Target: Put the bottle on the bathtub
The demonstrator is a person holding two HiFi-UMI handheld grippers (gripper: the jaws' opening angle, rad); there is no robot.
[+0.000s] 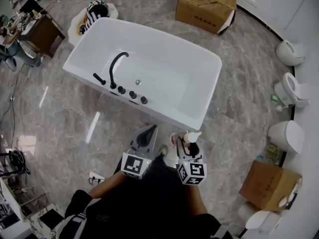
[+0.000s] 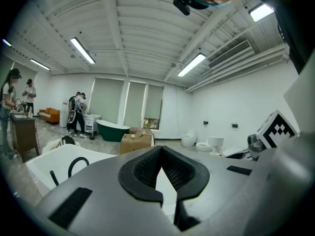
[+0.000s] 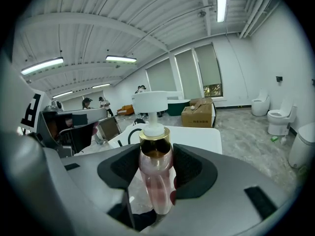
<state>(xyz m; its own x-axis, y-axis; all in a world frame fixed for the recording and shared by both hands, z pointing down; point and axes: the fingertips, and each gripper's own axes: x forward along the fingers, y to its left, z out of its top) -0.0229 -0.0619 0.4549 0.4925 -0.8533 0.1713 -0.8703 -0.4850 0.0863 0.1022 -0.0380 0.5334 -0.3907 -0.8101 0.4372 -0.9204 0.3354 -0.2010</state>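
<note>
Before one bathtub [image 1: 174, 114] | right gripper [image 3: 157, 170] clamps one bottle [image 3: 155, 149] | left gripper [image 2: 161, 155] closed, empty.

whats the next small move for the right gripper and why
Probably carry the right gripper forward toward the bathtub and its near rim: it is shut on the bottle, held upright, and the head view shows the bottle short of the tub.

The bathtub [image 1: 164, 40] is smooth, glossy white, and its faucet [image 1: 117, 63] is matt black. The floor [image 1: 239, 98] is polished grey stone-look tile that catches glare. The cardboard box [image 1: 207, 6] is dull brown. The bottle [image 3: 155, 186] is translucent pink plastic with a shiny gold collar and a white pump. The left gripper [image 2: 161, 156] and right gripper [image 3: 155, 156] have matt grey shells and black ribbed pads [image 2: 145, 171].
</note>
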